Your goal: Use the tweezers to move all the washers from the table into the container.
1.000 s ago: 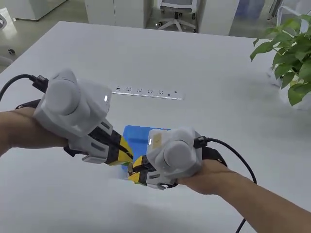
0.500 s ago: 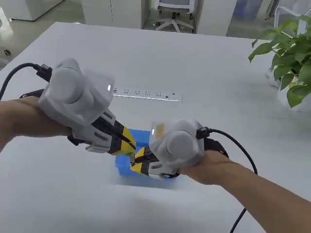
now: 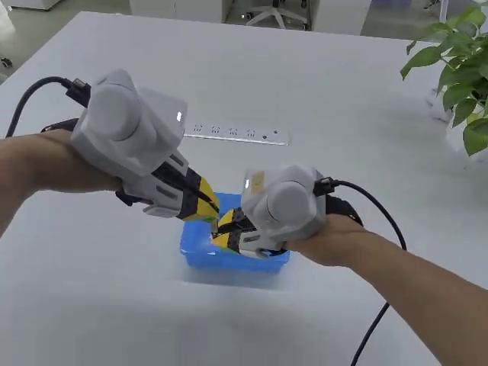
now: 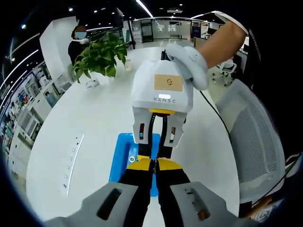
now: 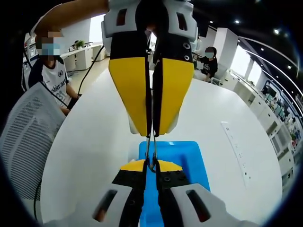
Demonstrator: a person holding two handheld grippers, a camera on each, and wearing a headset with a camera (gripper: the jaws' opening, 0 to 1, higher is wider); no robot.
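Both left tool and right tool grip tweezers above the container.

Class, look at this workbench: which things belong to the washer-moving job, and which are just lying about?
Job in hand:
- tweezers, between the fingers of the left gripper
- right gripper
- blue container
- small ring, likely a washer, inside it

Lying about:
- power strip
- potted plant
- office chair
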